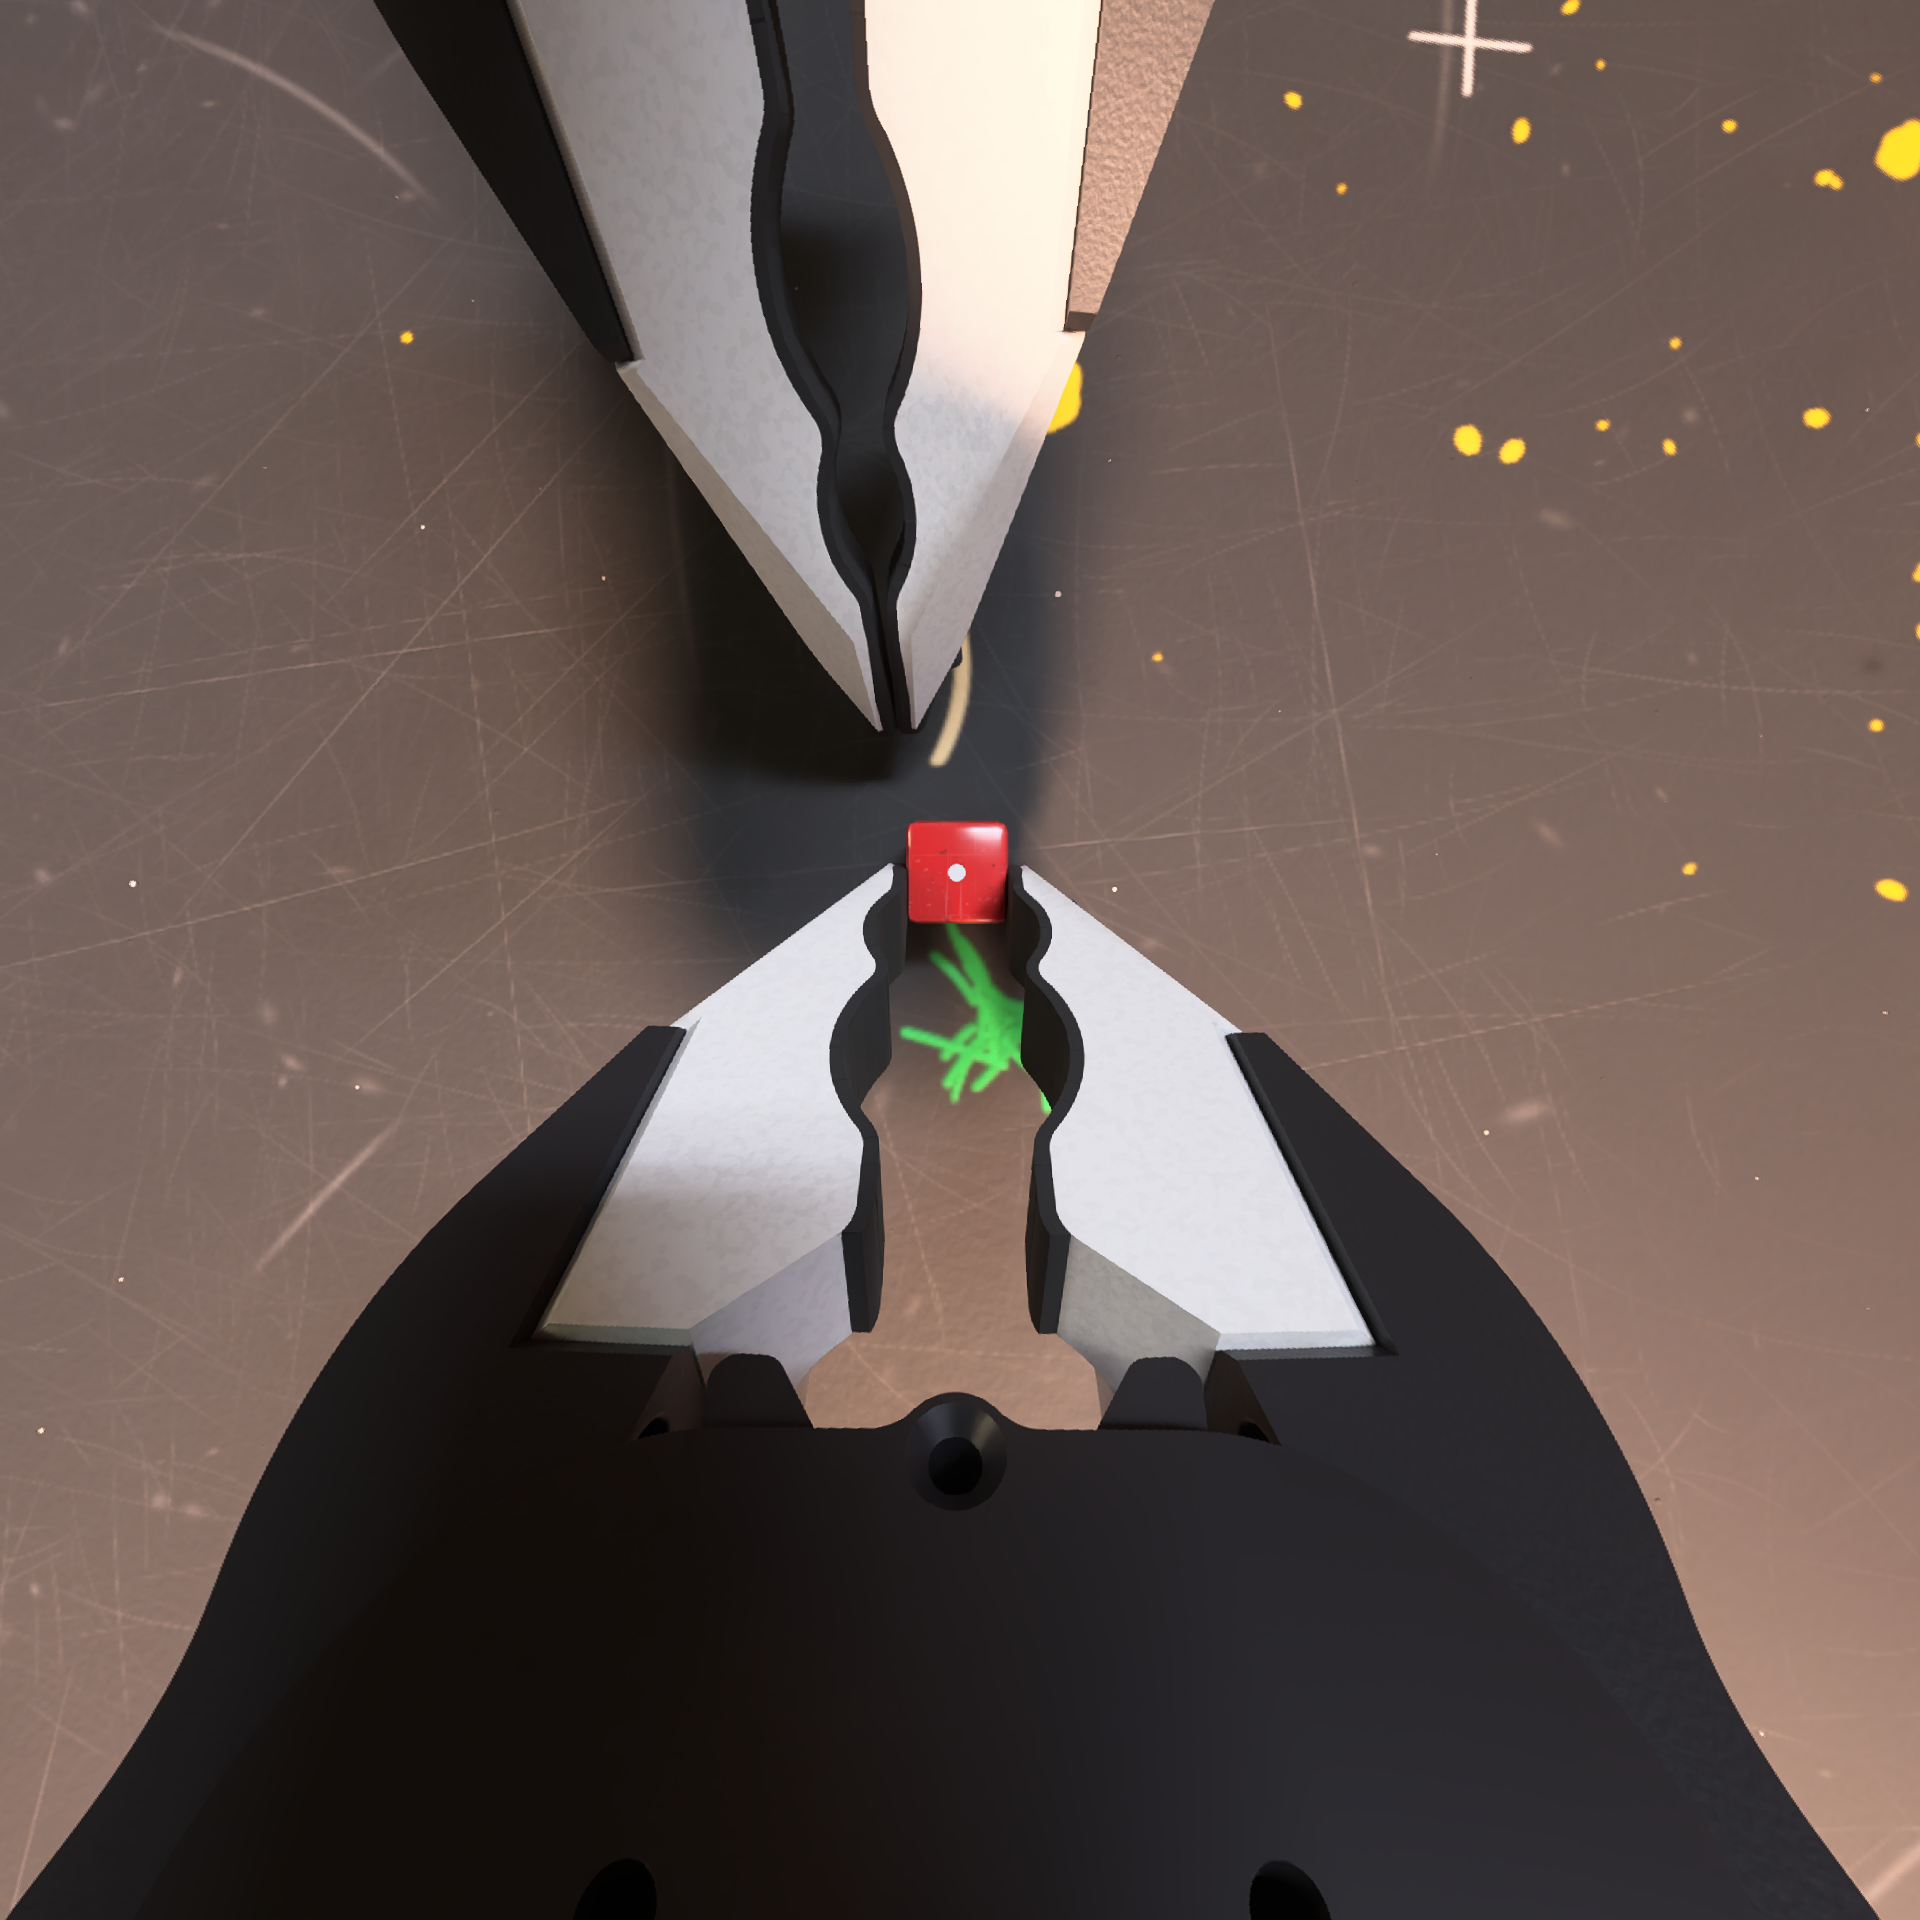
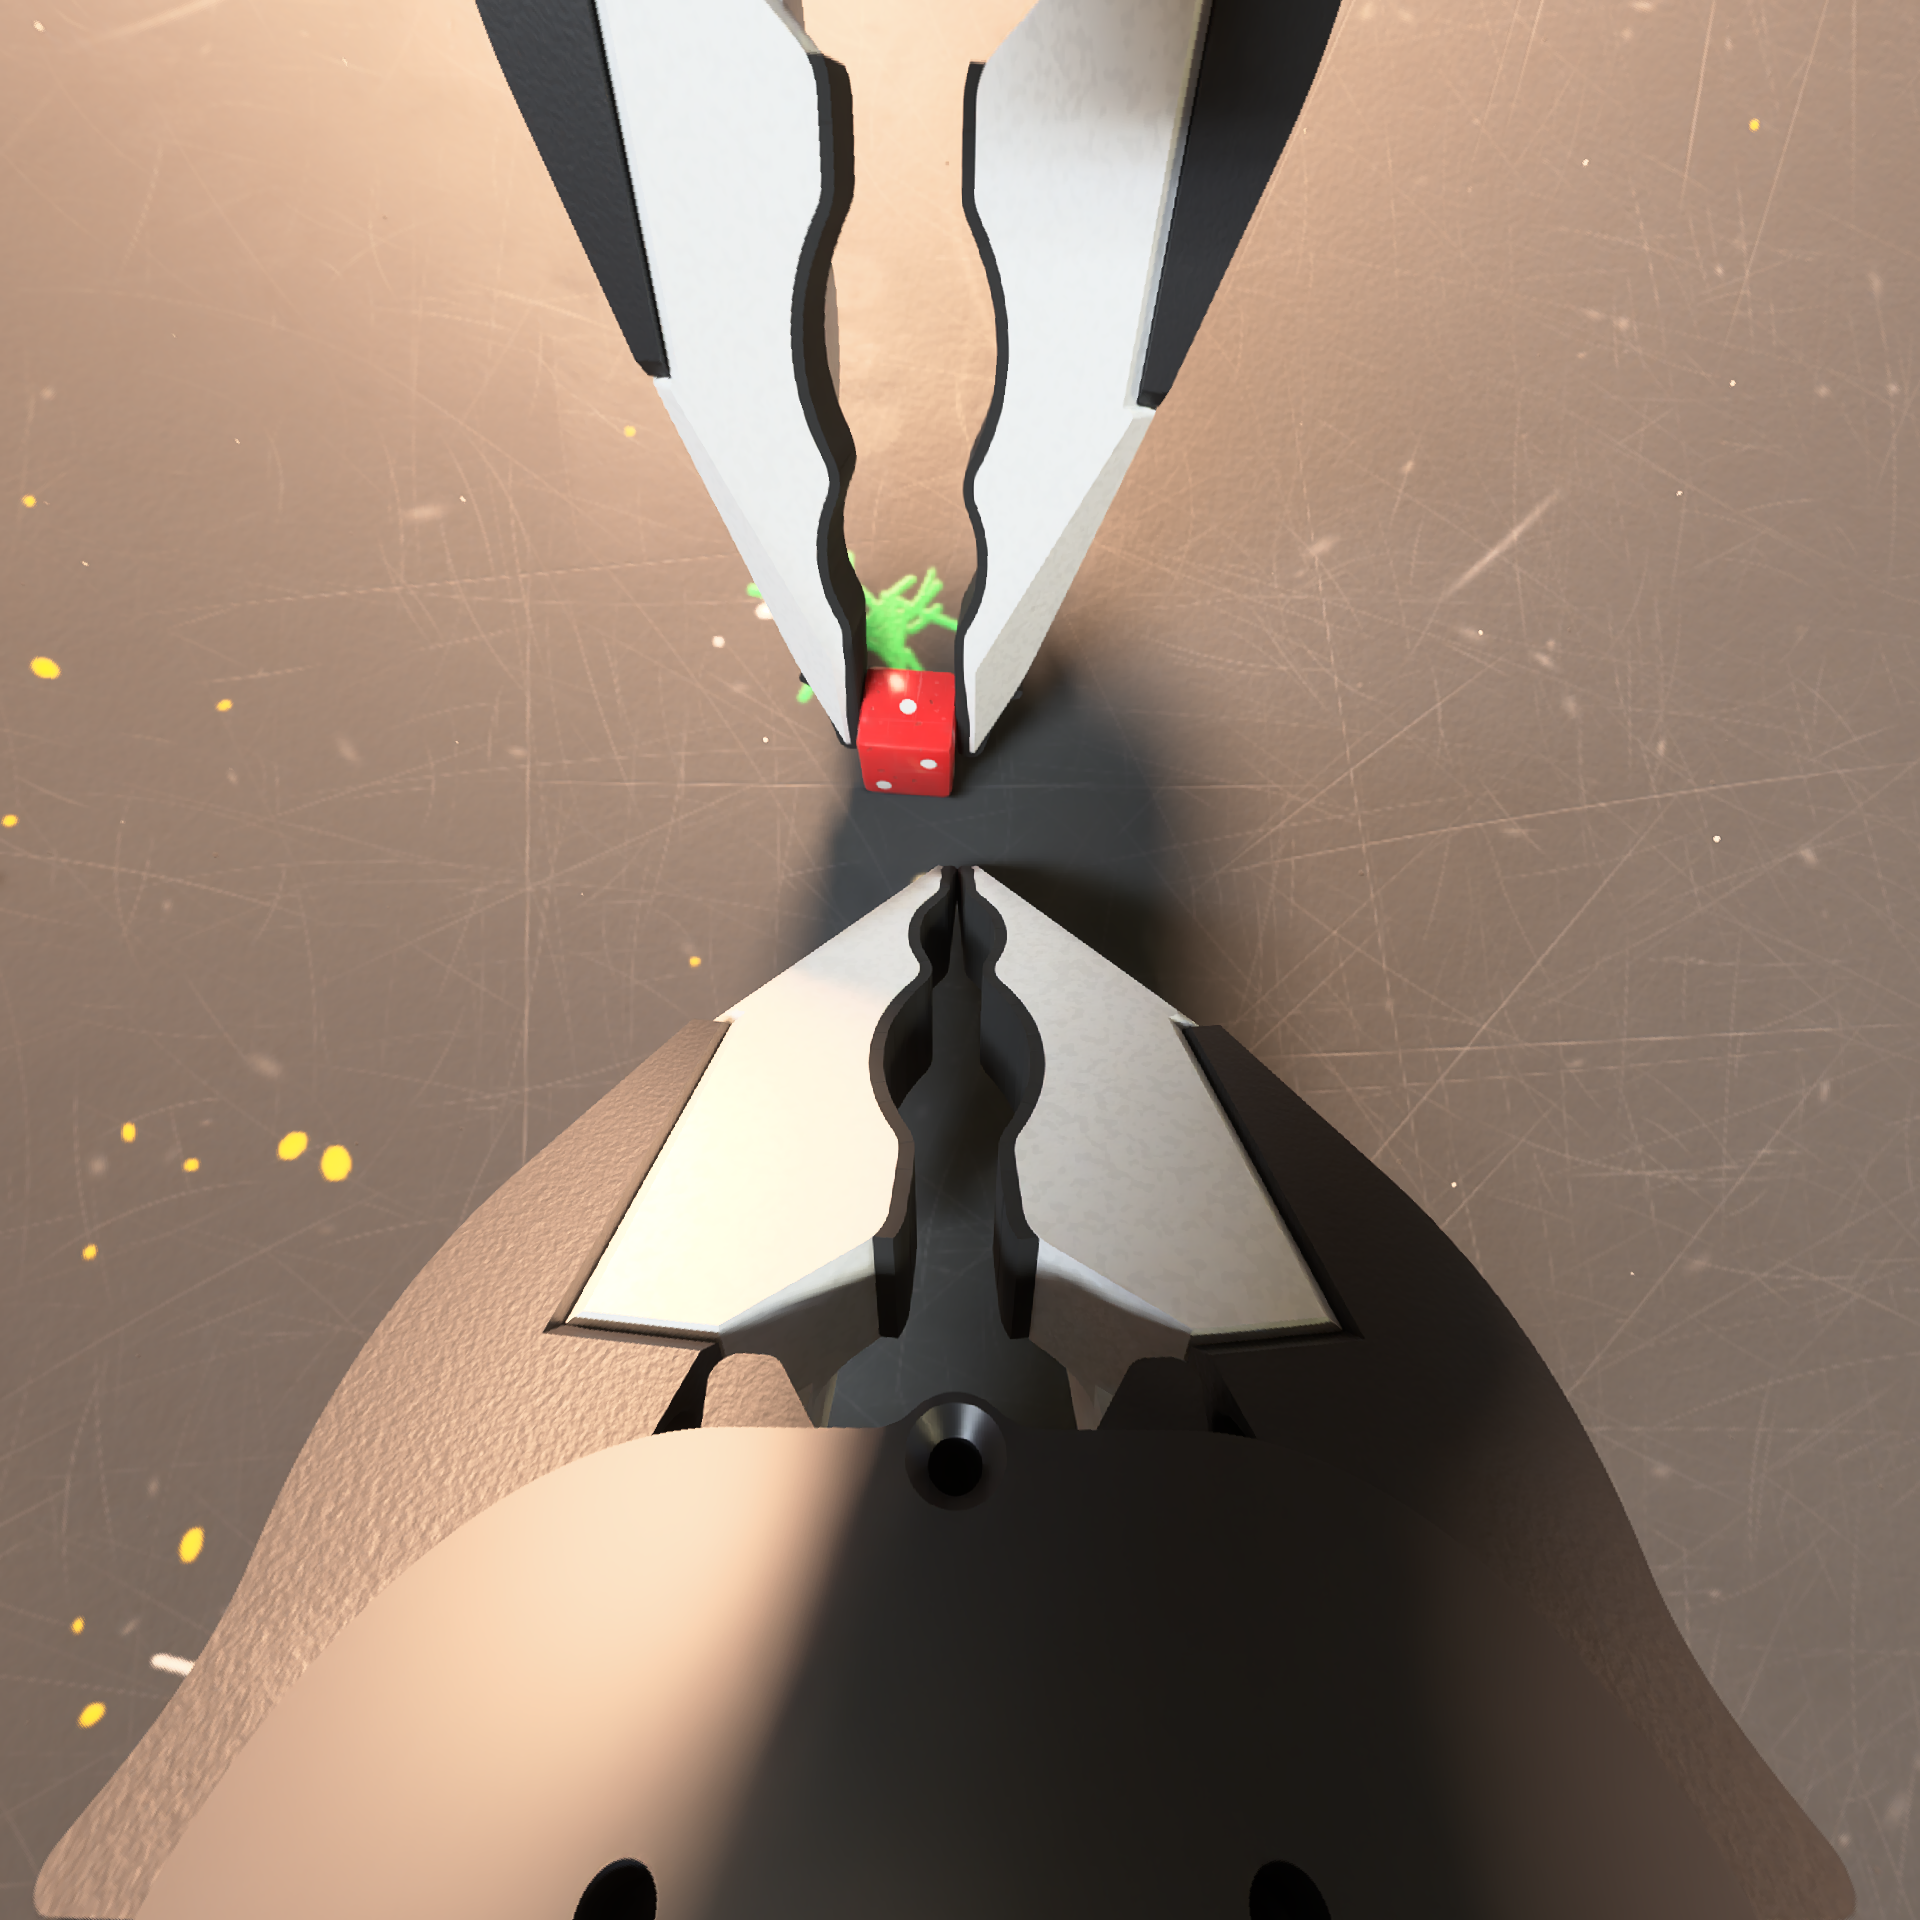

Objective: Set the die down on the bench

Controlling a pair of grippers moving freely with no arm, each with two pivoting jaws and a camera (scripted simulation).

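While the left gripper [image 1: 957,873] points down at the bench [image 1: 312,727], its white fingers [image 1: 769,1049] are closed on the red die [image 1: 957,871], one tip against each side face, jaws set only as wide as the cube. The die sits at the very tips, with a single white pip facing the left wrist camera. In the right wrist view the same die [image 2: 906,732] shows between the far gripper's tips, more pips visible on two faces, its lower edge at or just above the dark shadow on the bench [image 2: 1558,623]; contact with the surface cannot be confirmed. A green scribble mark [image 1: 971,1023] lies on the bench between the left gripper's fingers, behind the die. The right gripper [image 2: 954,871] faces the left one tip to tip, near the die but apart from it, jaws pinched together and empty. Yellow paint spots [image 1: 1486,442] are scattered across the scratched brown surface, mostly right of the grippers in the left wrist view.
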